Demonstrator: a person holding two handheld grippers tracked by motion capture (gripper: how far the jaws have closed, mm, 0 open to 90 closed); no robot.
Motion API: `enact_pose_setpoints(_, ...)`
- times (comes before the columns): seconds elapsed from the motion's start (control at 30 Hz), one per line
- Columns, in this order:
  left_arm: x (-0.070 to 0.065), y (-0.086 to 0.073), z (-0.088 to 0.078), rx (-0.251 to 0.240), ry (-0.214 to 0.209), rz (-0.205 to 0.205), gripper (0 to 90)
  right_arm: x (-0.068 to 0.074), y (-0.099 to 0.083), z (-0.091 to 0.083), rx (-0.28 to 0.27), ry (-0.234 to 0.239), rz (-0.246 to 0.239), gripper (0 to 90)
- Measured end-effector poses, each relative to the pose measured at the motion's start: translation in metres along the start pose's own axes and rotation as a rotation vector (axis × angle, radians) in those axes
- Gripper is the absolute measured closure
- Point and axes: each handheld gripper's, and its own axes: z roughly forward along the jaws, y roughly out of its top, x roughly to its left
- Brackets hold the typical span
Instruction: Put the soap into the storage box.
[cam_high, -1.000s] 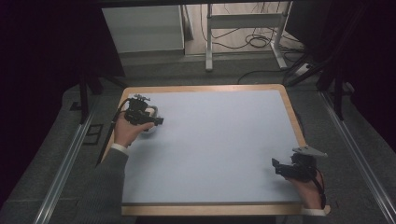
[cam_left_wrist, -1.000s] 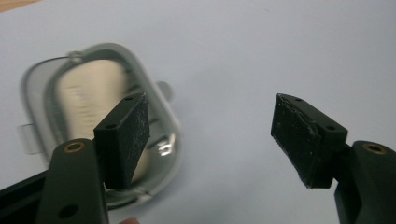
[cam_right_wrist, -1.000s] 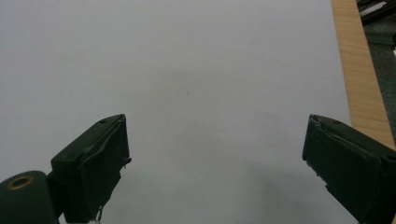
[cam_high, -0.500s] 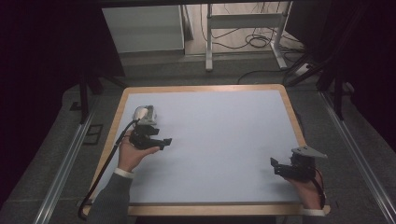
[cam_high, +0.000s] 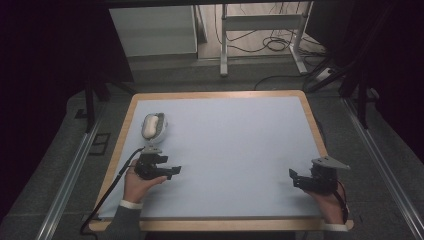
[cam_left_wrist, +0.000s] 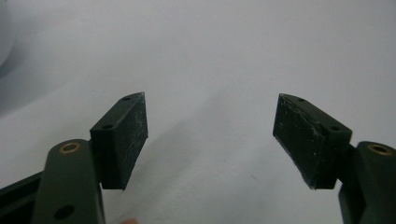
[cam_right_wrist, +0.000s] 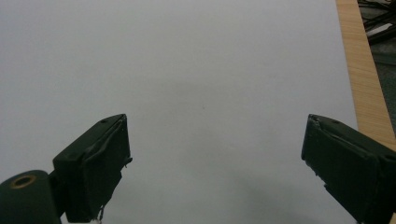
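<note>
Left gripper (cam_high: 172, 171) withdrawn from white object (cam_high: 153, 126), possibly mouse; both grippers' fingers spread, empty.

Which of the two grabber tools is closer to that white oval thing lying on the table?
Left. The left gripper sits just on the person's side of the white oval object, apart from it. The right gripper is far across the table.

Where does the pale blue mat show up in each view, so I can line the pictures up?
High view: the pale blue mat covers the tabletop inside the wooden rim.
Left gripper view: the mat spreads behind the open jaws.
Right gripper view: the mat runs beyond the open jaws to the rim at right.
Shared landmark: the wooden rim, high and right gripper views.
</note>
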Motion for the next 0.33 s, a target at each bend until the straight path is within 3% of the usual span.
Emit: enact_pose_setpoints(0.33,-0.0014,-0.0007,-0.0058,-0.035,0.003,0.0,26.7,-0.0002,0.0015,-0.0018,-0.021,0.009,-0.006,7.8)
